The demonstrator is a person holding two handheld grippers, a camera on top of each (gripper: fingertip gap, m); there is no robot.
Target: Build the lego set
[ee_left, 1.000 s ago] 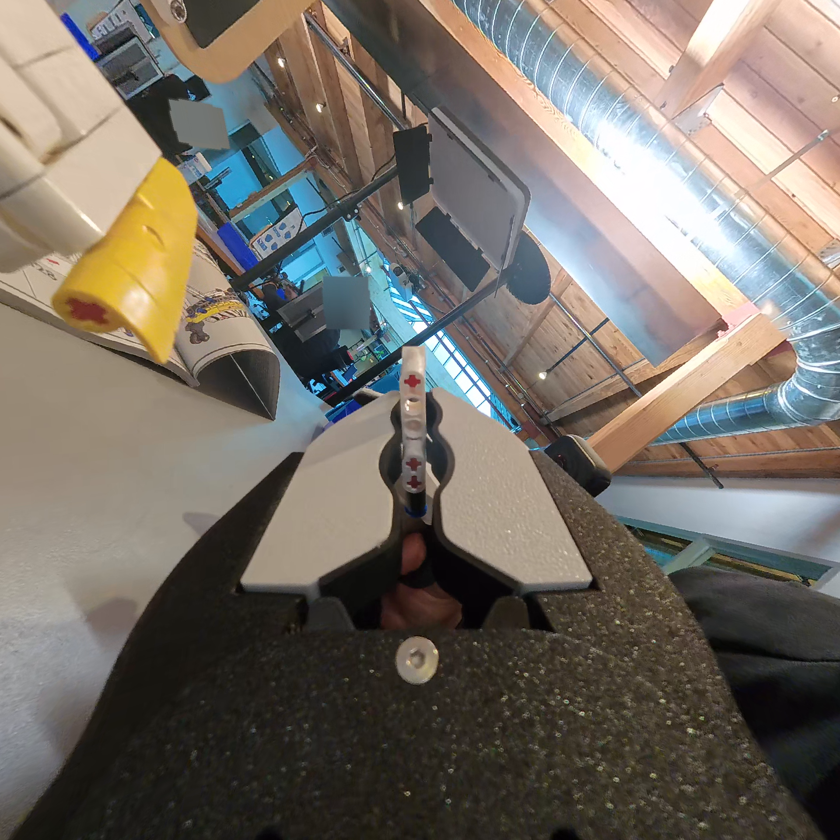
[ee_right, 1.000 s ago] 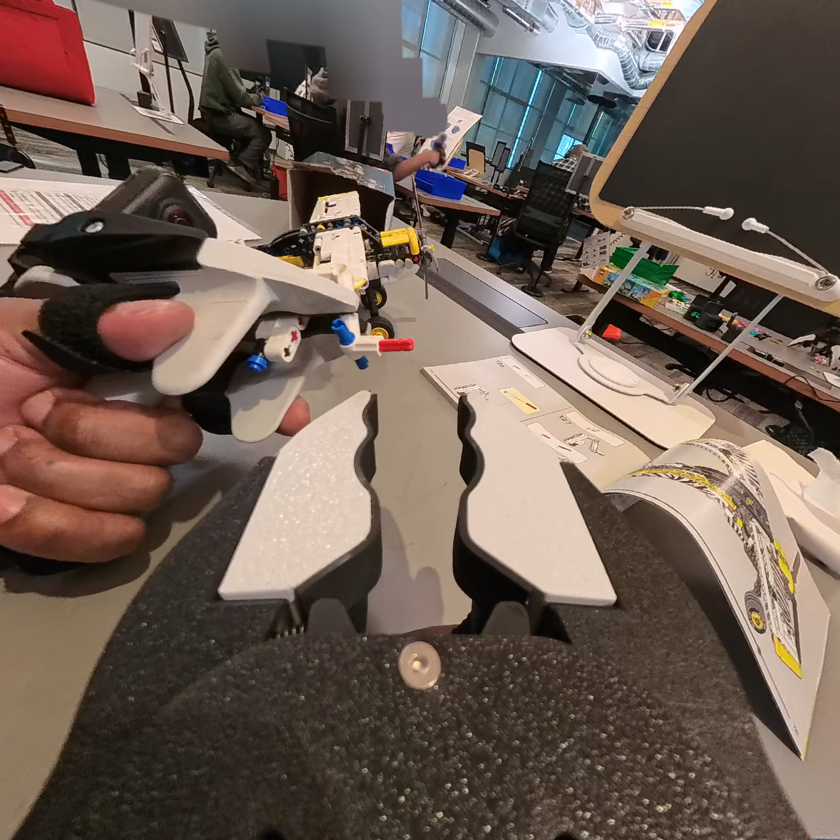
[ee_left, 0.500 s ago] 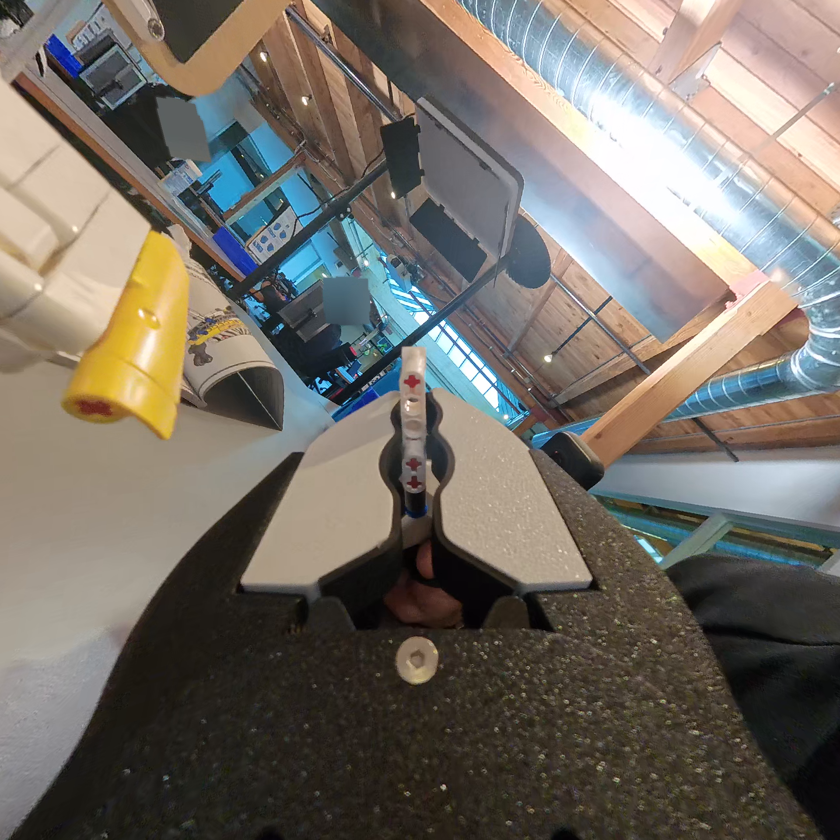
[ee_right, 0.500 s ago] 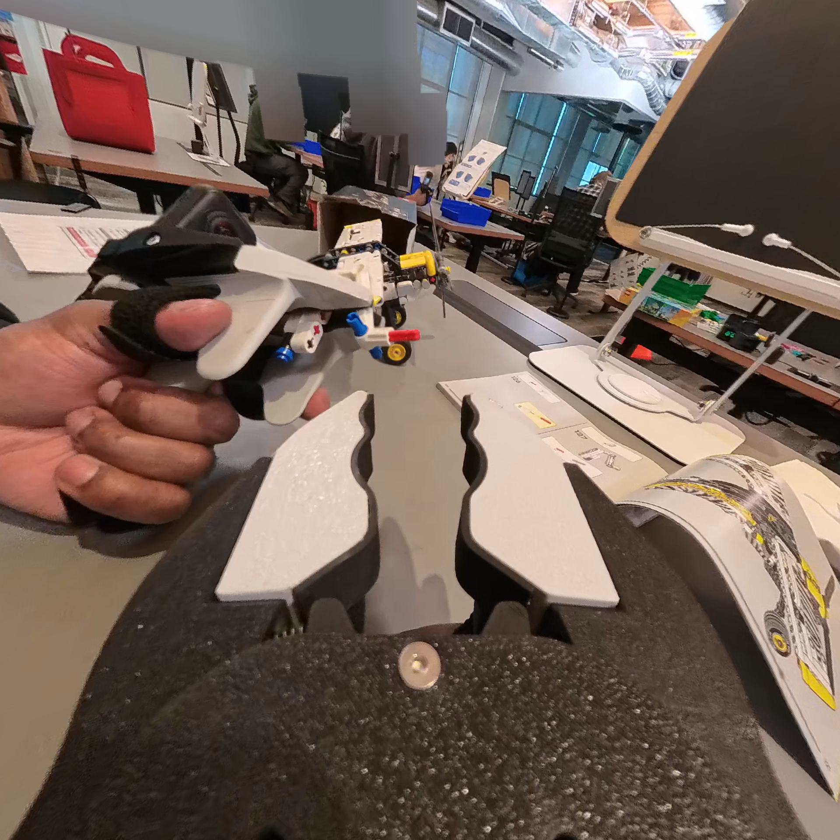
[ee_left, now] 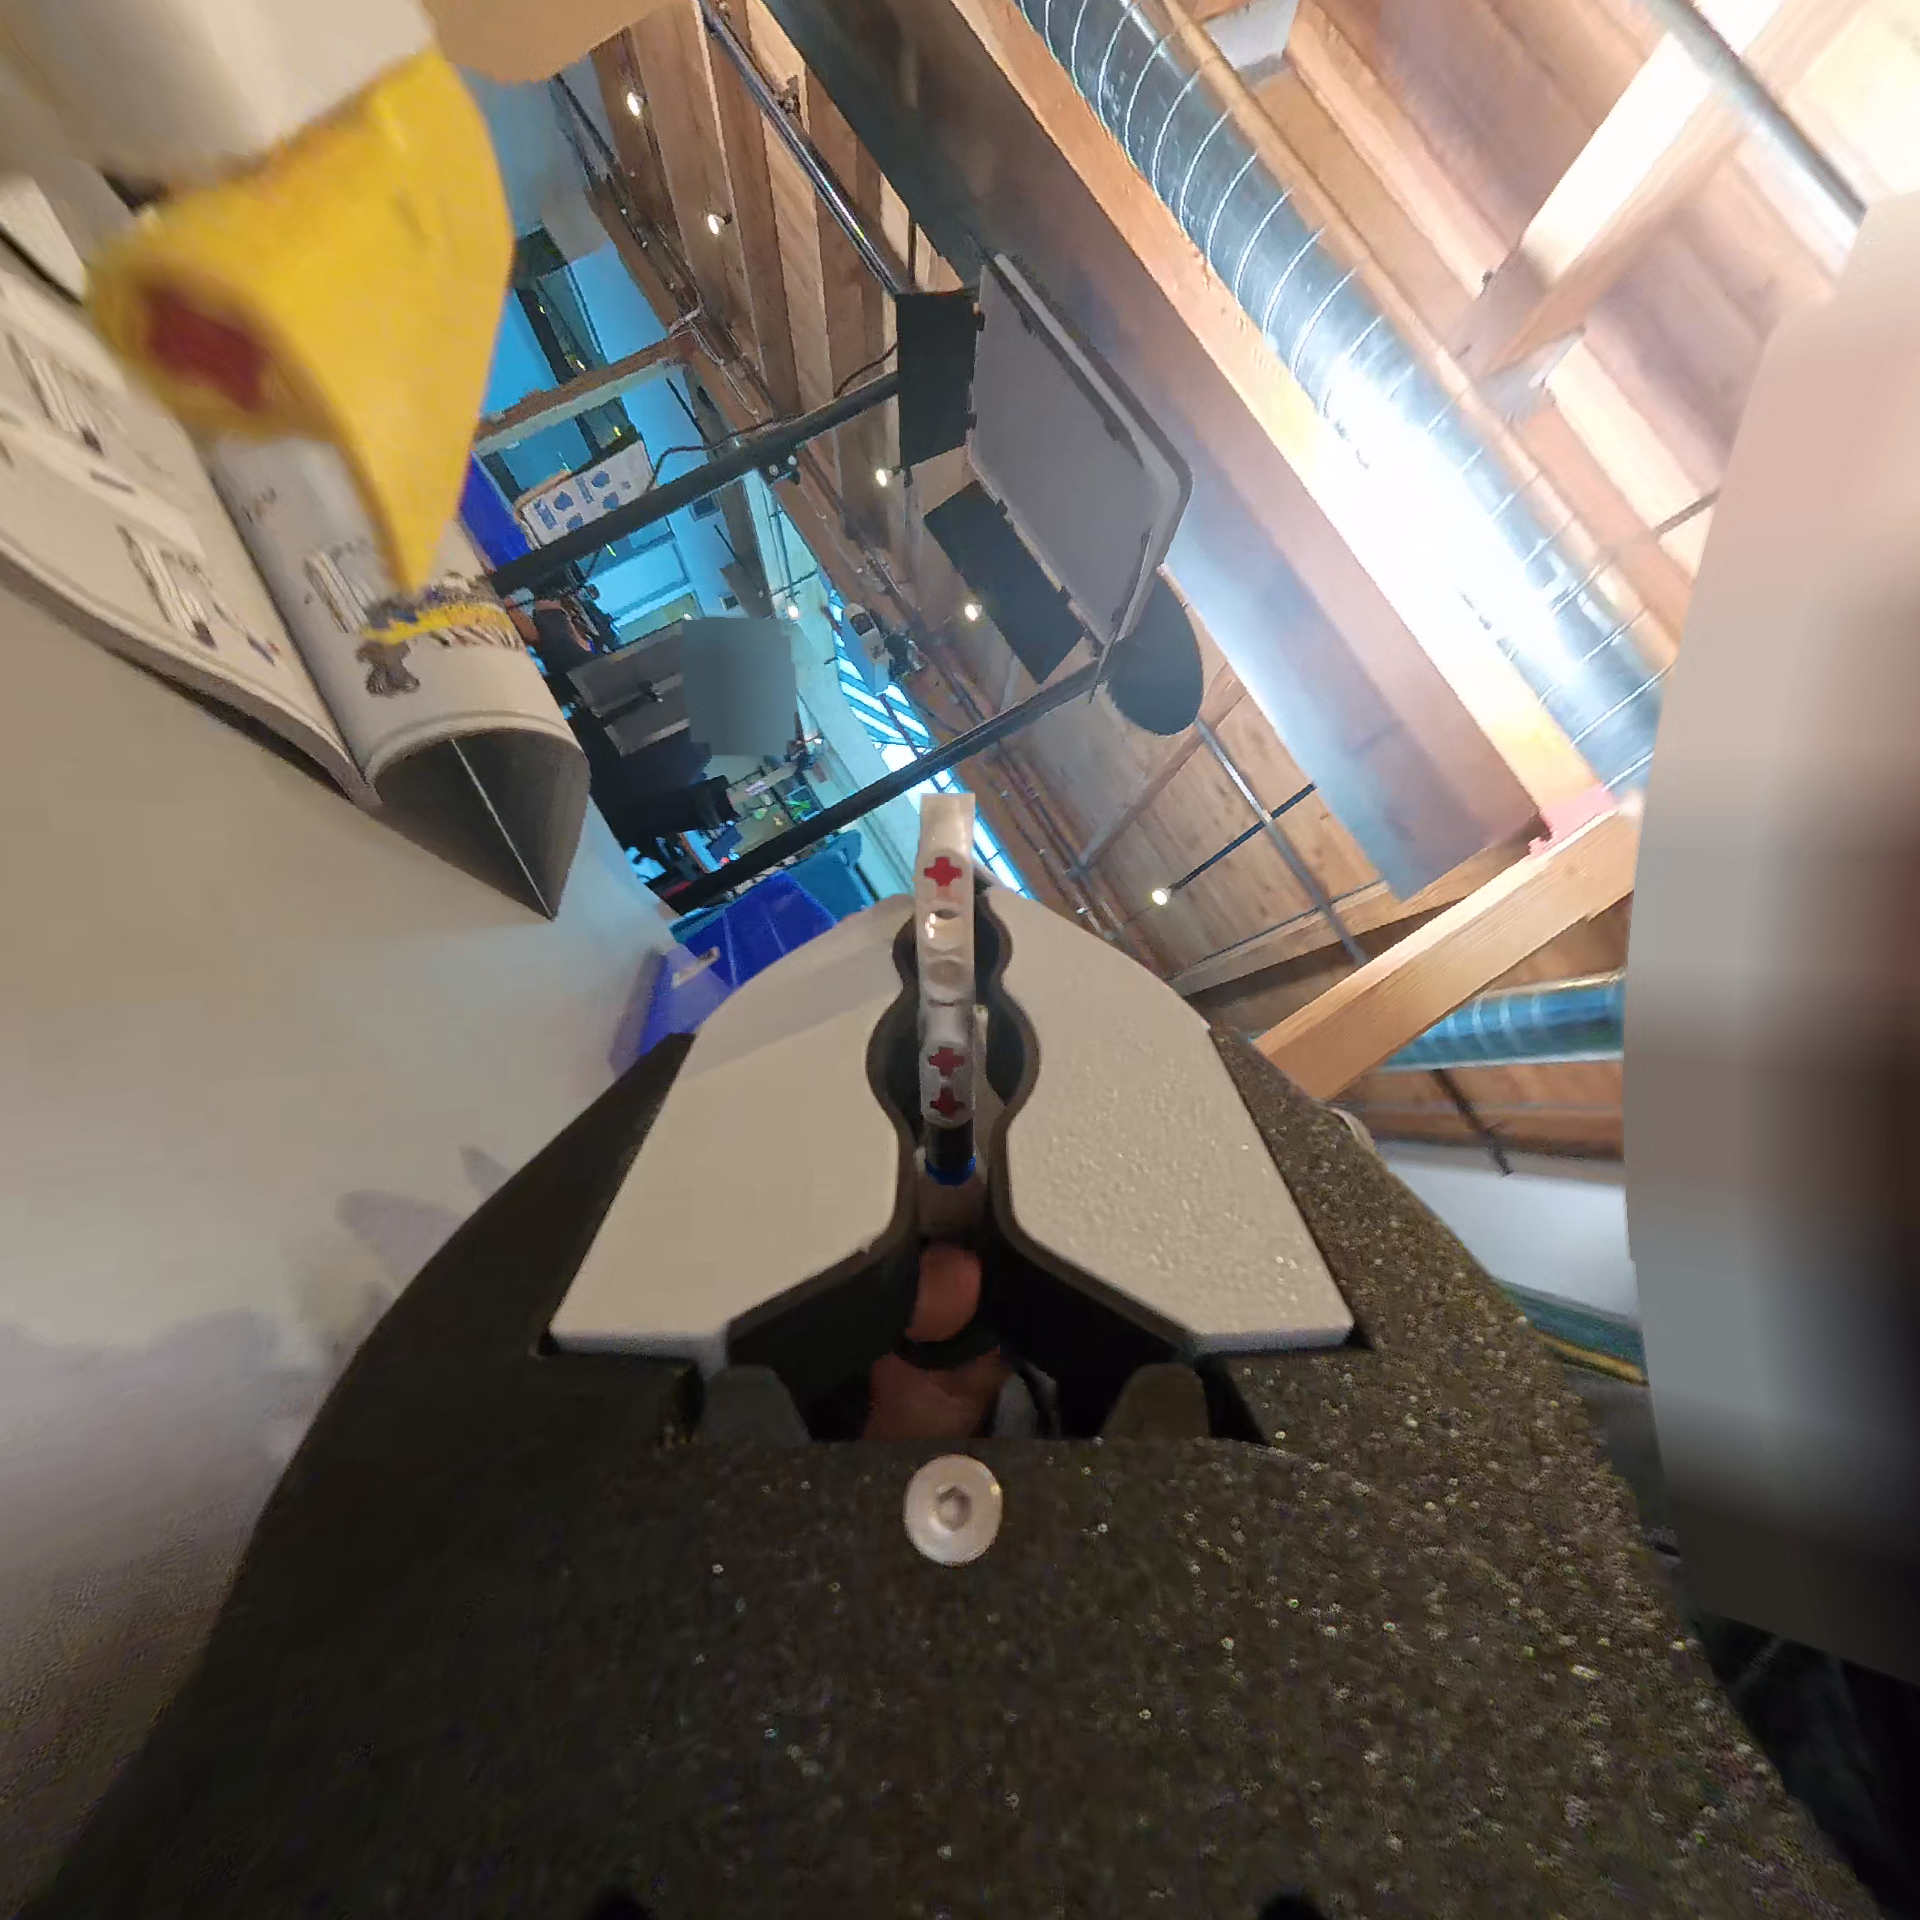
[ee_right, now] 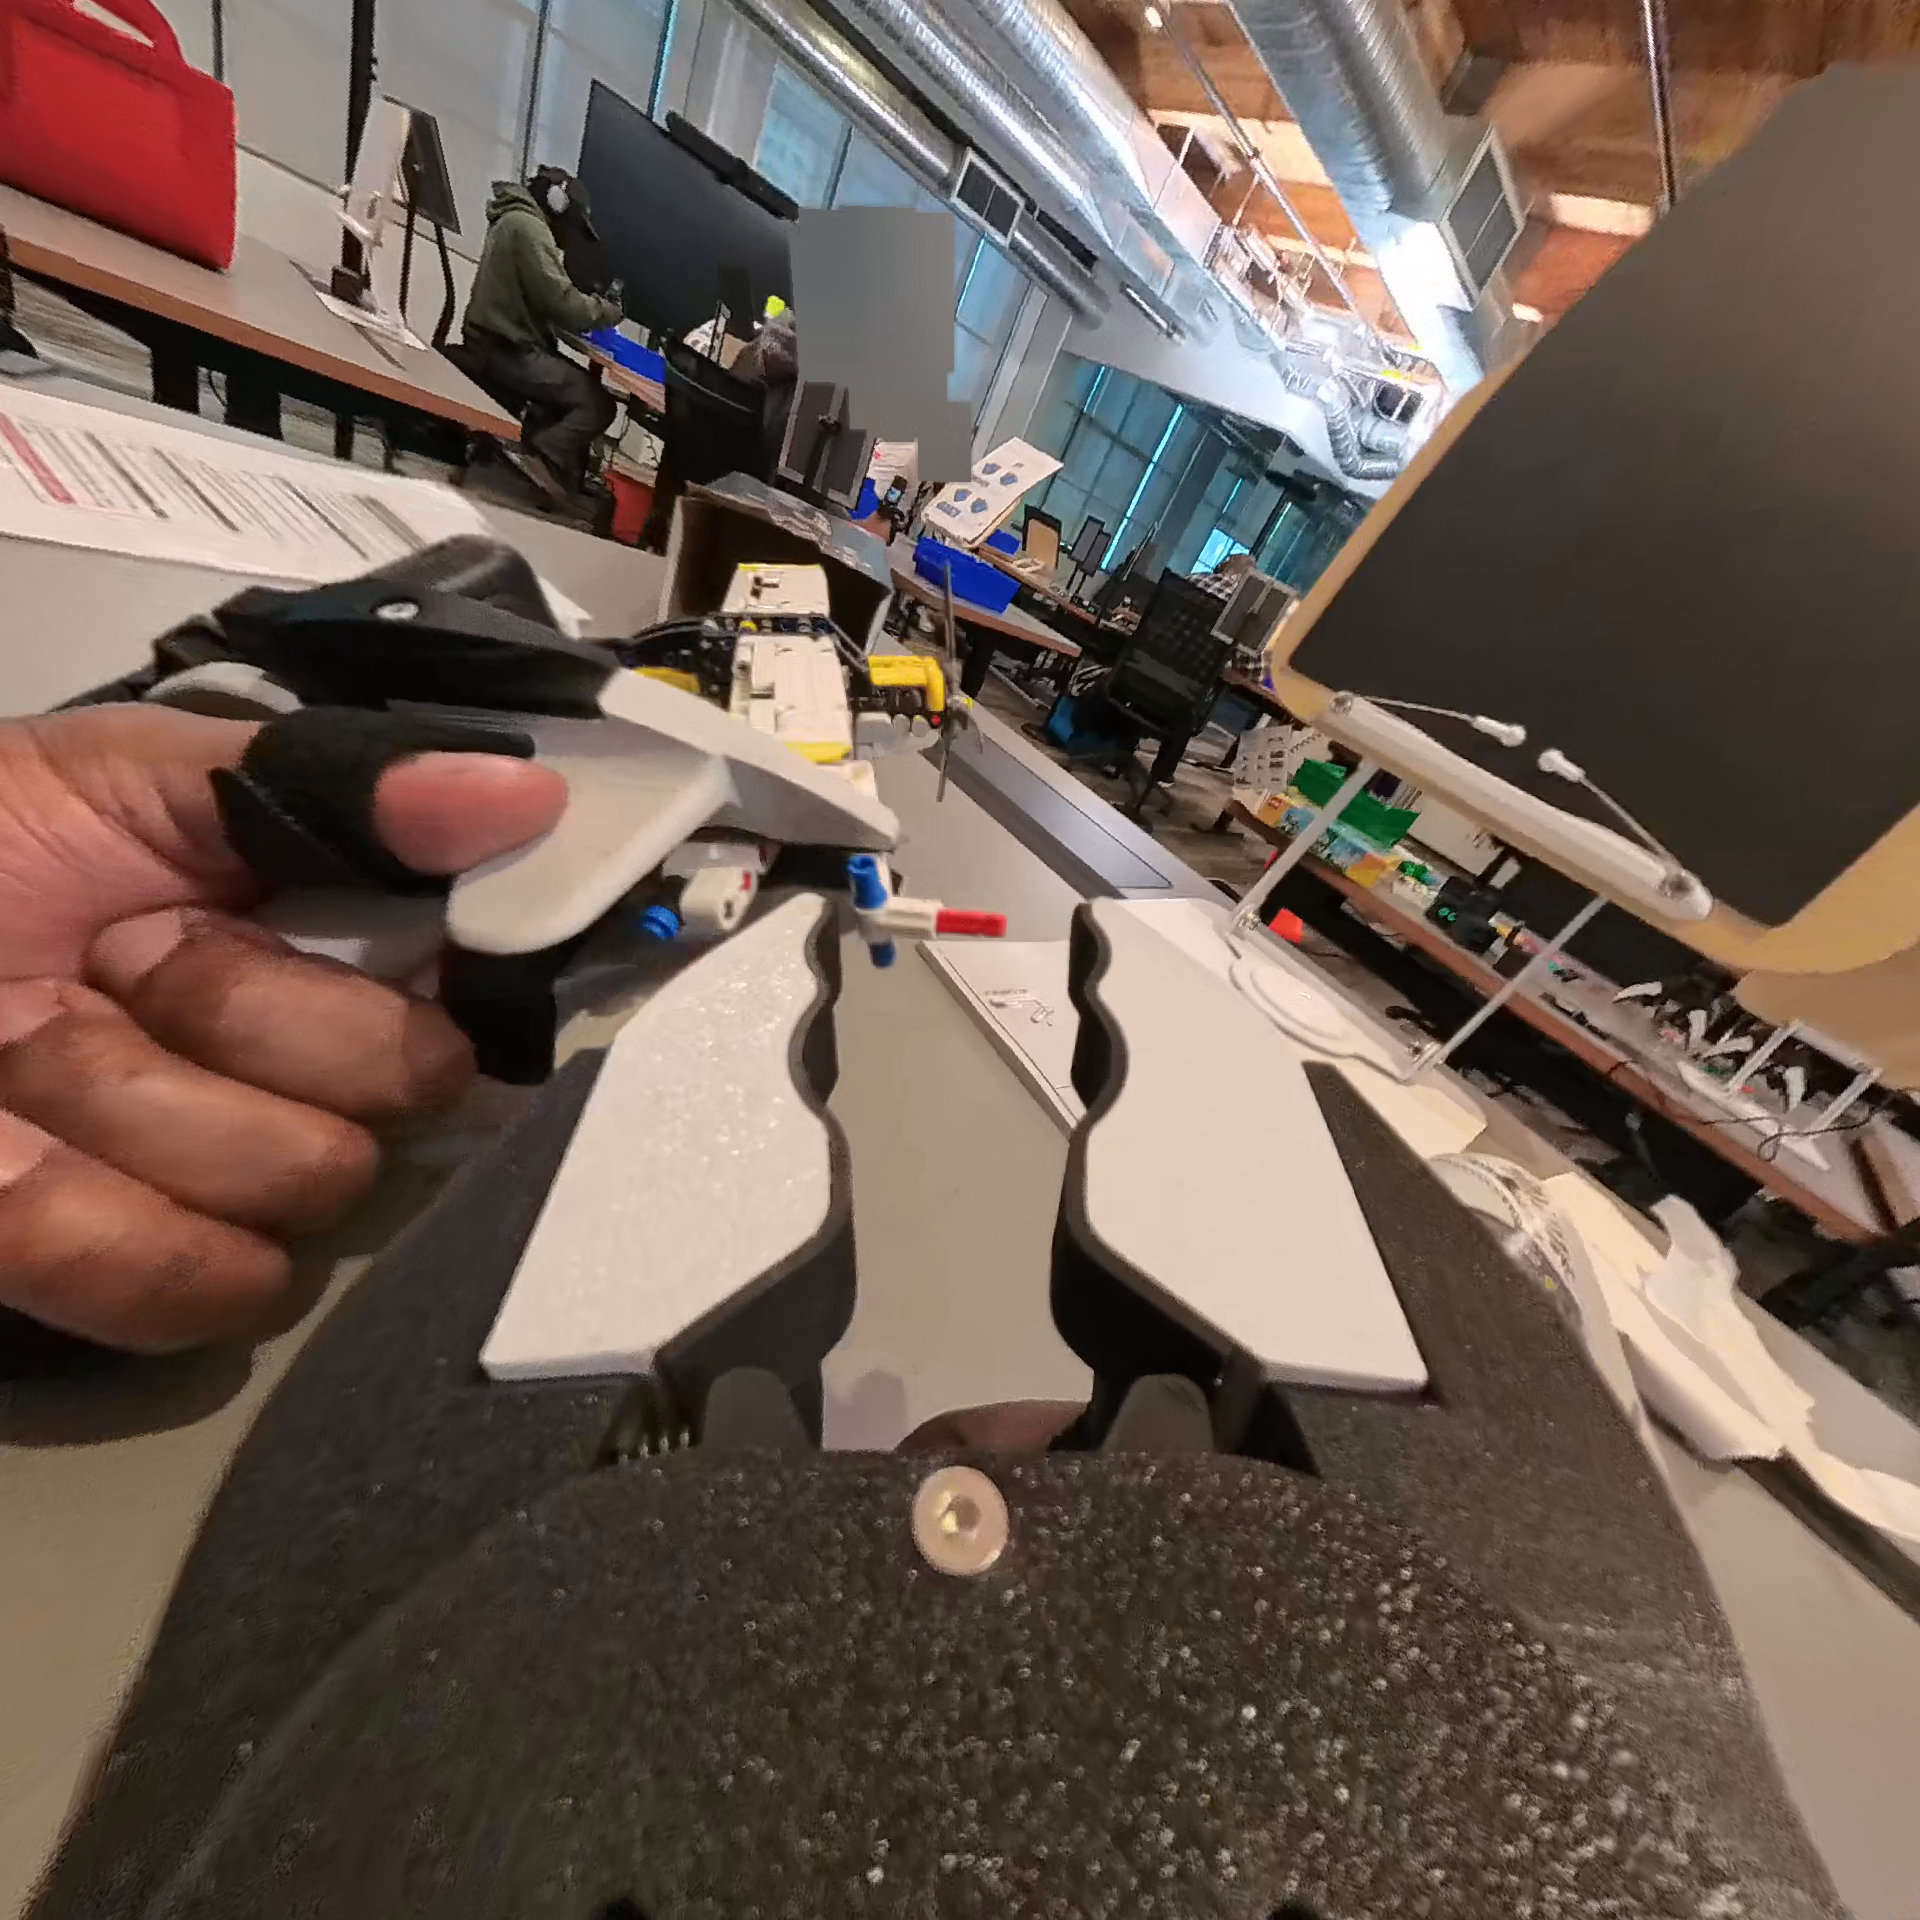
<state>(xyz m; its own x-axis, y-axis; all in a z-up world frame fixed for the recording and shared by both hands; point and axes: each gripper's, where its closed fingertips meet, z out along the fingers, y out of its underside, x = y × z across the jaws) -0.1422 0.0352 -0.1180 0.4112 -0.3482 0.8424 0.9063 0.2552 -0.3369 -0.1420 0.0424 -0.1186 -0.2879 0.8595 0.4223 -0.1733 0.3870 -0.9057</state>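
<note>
My left gripper (ee_left: 948, 940) is clamped on a thin white beam (ee_left: 945, 977) studded with red cross-shaped axle ends; both pads press its flat sides, and its tip pokes out past the fingertips, as it did a second ago. From my right wrist view the same little assembly (ee_right: 914, 920) shows side-on, a white connector with blue pins and a red axle sticking out toward my right gripper (ee_right: 951, 966). What has changed is on the right: its fingers (ee_right: 727, 1039) now stand wider apart than a second ago, with nothing between them but grey table (ee_right: 935, 1195); and the red axle, which sat up and to the left of them before, now hangs just above the left fingertip, reaching into the mouth of the gap without touching either pad. My left hand (ee_right: 187, 987) fills more of that view, so the two grippers have drawn close. In the left view the yellow part (ee_left: 312, 281) of the white and yellow brick model (ee_right: 800, 675) has swung nearer, blurred; an open instruction booklet (ee_left: 416, 644) lies on the table beyond it; printed sheets (ee_right: 1018, 1029) lie ahead of the right fingers.
</note>
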